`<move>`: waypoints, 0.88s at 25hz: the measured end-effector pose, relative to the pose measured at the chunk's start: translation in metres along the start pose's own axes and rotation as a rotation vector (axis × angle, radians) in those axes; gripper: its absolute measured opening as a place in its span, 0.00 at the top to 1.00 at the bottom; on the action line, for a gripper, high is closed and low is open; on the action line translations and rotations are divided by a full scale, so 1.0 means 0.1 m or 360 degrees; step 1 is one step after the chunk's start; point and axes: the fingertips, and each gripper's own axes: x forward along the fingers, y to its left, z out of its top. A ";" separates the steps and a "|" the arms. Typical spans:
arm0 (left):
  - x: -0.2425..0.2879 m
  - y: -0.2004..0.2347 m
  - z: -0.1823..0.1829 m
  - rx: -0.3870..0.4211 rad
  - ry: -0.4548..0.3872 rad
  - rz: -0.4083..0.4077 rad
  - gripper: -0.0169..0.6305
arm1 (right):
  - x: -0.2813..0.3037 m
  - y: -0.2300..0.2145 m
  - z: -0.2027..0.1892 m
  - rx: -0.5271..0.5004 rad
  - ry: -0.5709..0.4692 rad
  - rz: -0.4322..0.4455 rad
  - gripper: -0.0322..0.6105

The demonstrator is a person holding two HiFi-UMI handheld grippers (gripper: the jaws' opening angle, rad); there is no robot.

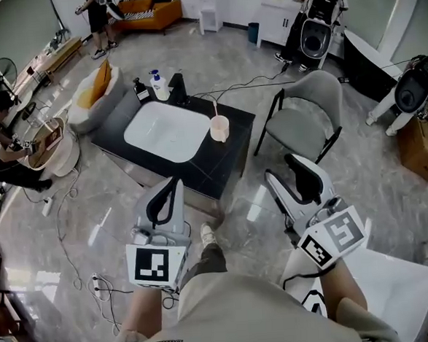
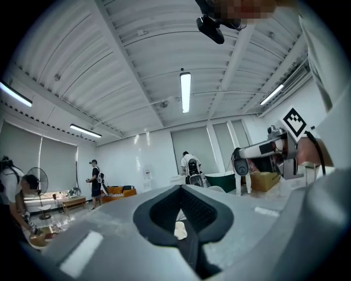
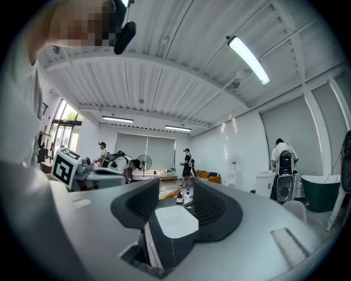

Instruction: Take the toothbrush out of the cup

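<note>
A cream cup [image 1: 219,128] stands on the black counter [image 1: 228,158] at the right edge of the white sink basin [image 1: 166,130]. A thin toothbrush [image 1: 214,108] sticks upright out of the cup. My left gripper [image 1: 172,183] hangs over the floor just short of the counter's near edge, shut, with nothing in it. Through the loop of its pads the left gripper view shows the cup [image 2: 180,230] far off. My right gripper [image 1: 279,165] is held open to the right of the counter, empty. The right gripper view frames the basin [image 3: 175,219] between its spread jaws.
A grey chair [image 1: 308,109] stands right of the counter. Soap bottles [image 1: 157,86] and a black faucet [image 1: 177,89] line the counter's far edge. Cables [image 1: 72,235] trail over the floor at left. A white board [image 1: 397,285] lies at lower right. People stand and sit along the left wall.
</note>
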 end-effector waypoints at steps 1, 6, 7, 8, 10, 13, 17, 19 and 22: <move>0.10 0.09 0.01 -0.0004 0.0000 -0.0010 0.97 | 0.13 -0.04 0.01 -0.0003 0.0004 -0.0004 0.64; 0.62 0.57 0.06 0.0018 -0.0009 -0.0060 0.97 | 0.74 -0.25 0.10 0.0001 0.0023 -0.0046 0.65; 0.72 0.66 0.07 0.0024 -0.0015 -0.0068 0.97 | 0.86 -0.29 0.11 0.0003 0.0024 -0.0056 0.66; 0.81 0.76 0.08 0.0041 -0.0023 -0.0077 0.97 | 0.99 -0.33 0.12 0.0003 0.0025 -0.0063 0.66; 1.00 0.97 0.08 0.0079 -0.0041 -0.0092 0.97 | 1.24 -0.40 0.14 0.0000 0.0029 -0.0073 0.66; 1.26 1.23 0.07 0.0089 -0.0041 -0.0109 0.97 | 1.59 -0.47 0.15 -0.0004 0.0038 -0.0082 0.66; 1.54 1.48 0.06 0.0071 -0.0018 -0.0124 0.97 | 1.96 -0.56 0.16 -0.0006 0.0039 -0.0097 0.67; 1.66 1.58 0.05 0.0085 -0.0012 -0.0132 0.97 | 2.11 -0.59 0.17 -0.0005 0.0038 -0.0100 0.67; 1.79 1.67 0.03 0.0063 -0.0011 -0.0139 0.97 | 2.28 -0.66 0.15 0.0004 0.0048 -0.0101 0.67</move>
